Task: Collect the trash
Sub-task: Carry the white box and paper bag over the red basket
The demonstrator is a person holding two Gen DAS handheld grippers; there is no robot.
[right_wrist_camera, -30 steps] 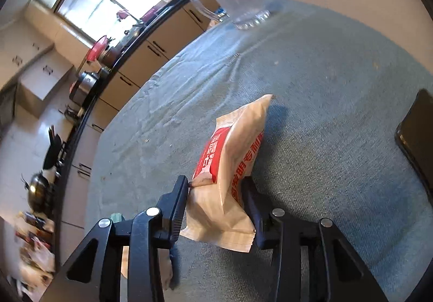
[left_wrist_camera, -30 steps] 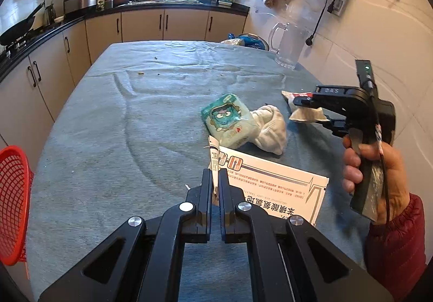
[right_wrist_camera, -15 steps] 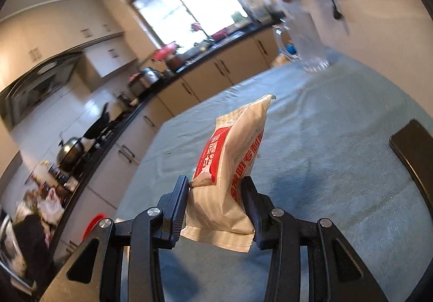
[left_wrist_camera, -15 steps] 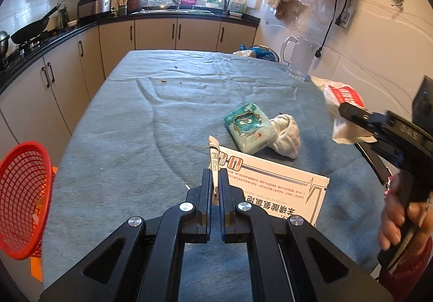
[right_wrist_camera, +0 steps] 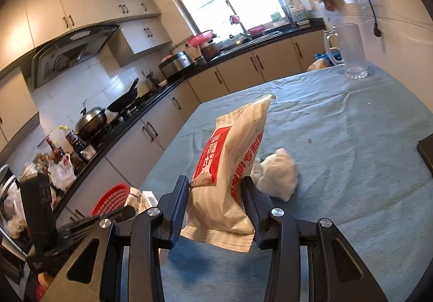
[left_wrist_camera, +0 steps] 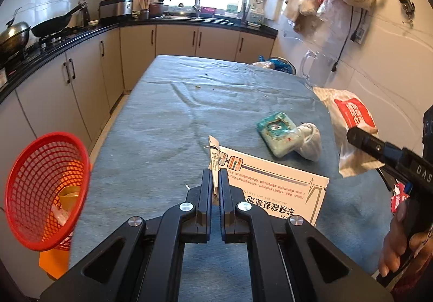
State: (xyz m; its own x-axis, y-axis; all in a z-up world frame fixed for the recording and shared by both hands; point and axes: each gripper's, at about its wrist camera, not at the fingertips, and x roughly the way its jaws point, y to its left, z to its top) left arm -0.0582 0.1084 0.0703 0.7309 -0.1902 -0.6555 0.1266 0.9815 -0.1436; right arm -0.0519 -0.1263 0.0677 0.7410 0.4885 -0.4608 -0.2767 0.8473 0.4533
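Note:
My left gripper [left_wrist_camera: 215, 182] is shut on the raised flap of a flat white printed carton [left_wrist_camera: 273, 191] that lies on the blue-grey table. My right gripper [right_wrist_camera: 215, 193] is shut on a beige snack bag with a red label [right_wrist_camera: 230, 166] and holds it in the air above the table; the bag also shows at the right of the left wrist view [left_wrist_camera: 349, 131]. A teal packet [left_wrist_camera: 274, 132] and a crumpled white tissue [left_wrist_camera: 310, 140] lie together on the table beyond the carton. A red mesh basket [left_wrist_camera: 43, 193] hangs off the table's left edge.
A clear glass pitcher [right_wrist_camera: 350, 51] stands at the far right of the table. A dark flat object [right_wrist_camera: 426, 153] lies at the table's right edge. Kitchen cabinets and a counter with pots run along the left and far side. Bags hang on the right wall.
My right gripper has lifted the snack bag off the table and swung it left. My left gripper has stayed shut on the carton flap while its view shifted towards the red basket.

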